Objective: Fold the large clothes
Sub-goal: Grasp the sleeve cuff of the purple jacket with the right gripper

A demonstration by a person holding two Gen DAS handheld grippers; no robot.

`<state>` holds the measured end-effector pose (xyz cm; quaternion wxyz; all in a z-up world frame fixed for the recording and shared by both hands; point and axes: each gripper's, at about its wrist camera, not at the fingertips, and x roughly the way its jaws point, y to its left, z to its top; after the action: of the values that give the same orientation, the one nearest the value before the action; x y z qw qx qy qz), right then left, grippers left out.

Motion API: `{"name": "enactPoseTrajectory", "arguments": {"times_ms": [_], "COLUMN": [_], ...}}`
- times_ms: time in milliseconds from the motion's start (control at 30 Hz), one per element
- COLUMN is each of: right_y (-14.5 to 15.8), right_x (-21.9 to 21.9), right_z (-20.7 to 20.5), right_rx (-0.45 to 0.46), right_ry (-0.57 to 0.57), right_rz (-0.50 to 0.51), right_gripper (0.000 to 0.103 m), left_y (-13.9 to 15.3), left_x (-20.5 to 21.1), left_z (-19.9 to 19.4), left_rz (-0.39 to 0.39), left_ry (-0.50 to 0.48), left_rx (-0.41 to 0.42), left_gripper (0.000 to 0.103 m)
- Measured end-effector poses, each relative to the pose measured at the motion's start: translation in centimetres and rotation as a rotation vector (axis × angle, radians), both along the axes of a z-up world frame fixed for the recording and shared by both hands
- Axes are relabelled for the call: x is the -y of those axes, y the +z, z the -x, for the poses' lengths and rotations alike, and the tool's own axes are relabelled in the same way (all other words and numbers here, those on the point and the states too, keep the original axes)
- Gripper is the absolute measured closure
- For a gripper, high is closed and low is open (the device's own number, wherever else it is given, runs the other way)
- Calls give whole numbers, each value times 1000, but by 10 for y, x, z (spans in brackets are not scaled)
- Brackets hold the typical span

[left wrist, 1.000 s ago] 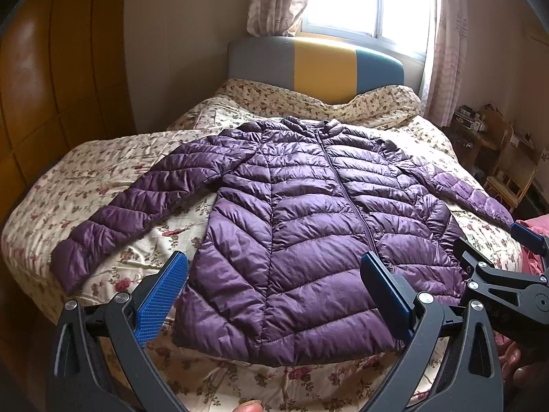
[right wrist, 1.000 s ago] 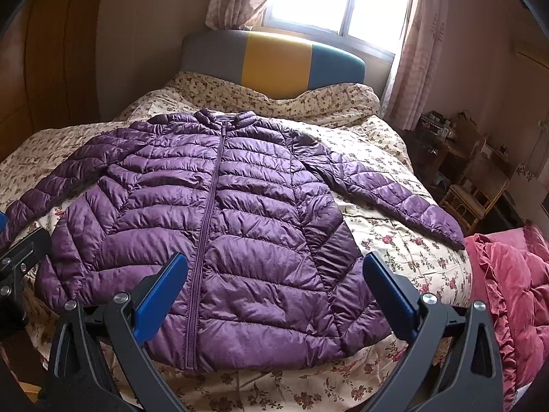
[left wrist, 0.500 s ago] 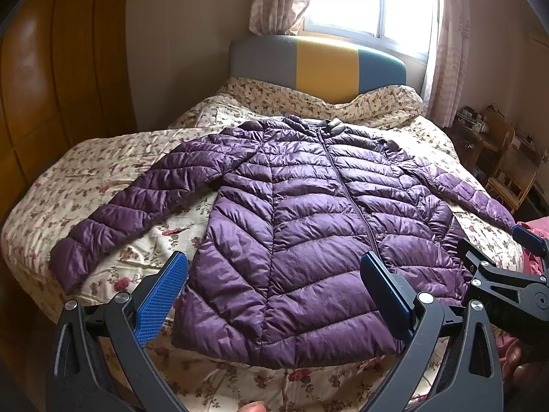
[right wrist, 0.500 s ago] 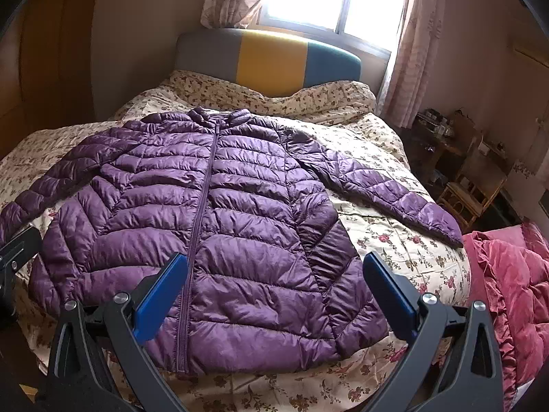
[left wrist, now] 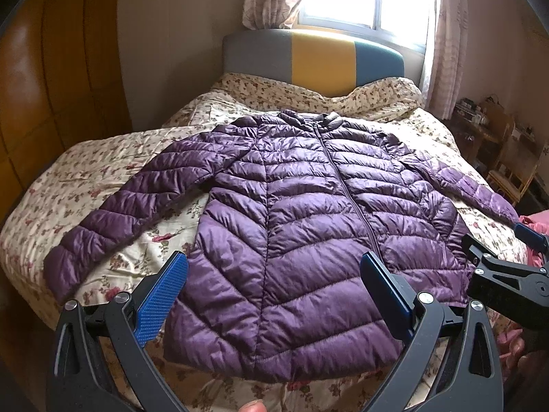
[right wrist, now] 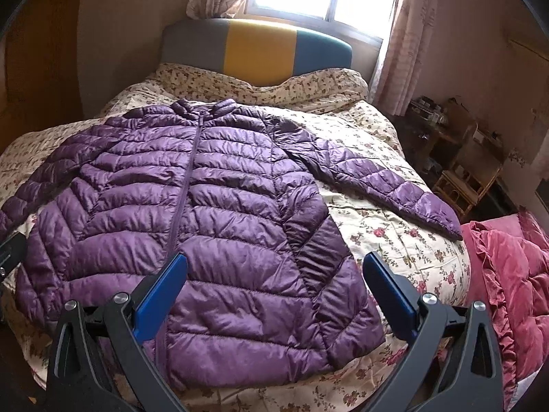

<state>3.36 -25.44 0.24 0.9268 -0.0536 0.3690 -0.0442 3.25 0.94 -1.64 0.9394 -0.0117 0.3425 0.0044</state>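
Observation:
A purple quilted puffer jacket [left wrist: 302,213] lies flat and zipped on the floral bed cover, collar towards the headboard, both sleeves spread out to the sides. It also shows in the right wrist view [right wrist: 206,213]. My left gripper [left wrist: 274,274] is open and empty, held above the jacket's hem near the foot of the bed. My right gripper [right wrist: 274,274] is open and empty, above the hem on the right half. The right gripper also shows at the right edge of the left wrist view [left wrist: 497,261].
The bed [left wrist: 103,171] has a grey, yellow and teal headboard [left wrist: 315,58] under a bright window. A wooden wardrobe [left wrist: 41,86] stands at the left. A red ruffled blanket [right wrist: 507,274] lies at the bed's right. Wooden furniture [right wrist: 463,171] stands by the right wall.
Both grippers have shifted slightly, the jacket sitting a little lower and closer in both views. The jacket itself has not moved. Both grippers stay open.

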Motion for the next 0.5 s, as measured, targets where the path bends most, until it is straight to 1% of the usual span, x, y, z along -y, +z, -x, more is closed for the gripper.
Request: {"name": "enactPoseTrajectory", "arguments": {"times_ms": [200,367,500], "right_y": [-5,-16,-29], "right_x": [11,35,61], "right_z": [-18,-41,-68], "right_rx": [-11,-37,-66], "right_ry": [-27,-89,-150], "right_rz": [14,34,58], "right_gripper": [2,2,2], "left_y": [-8,-13,-21], "left_x": [3,11,19], "left_z": [-29,-61,-94], "left_rz": [36,45,18], "left_ry": [-9,-34,-35], "left_rx": [-37,-60,-81], "left_gripper": [3,3,3]}}
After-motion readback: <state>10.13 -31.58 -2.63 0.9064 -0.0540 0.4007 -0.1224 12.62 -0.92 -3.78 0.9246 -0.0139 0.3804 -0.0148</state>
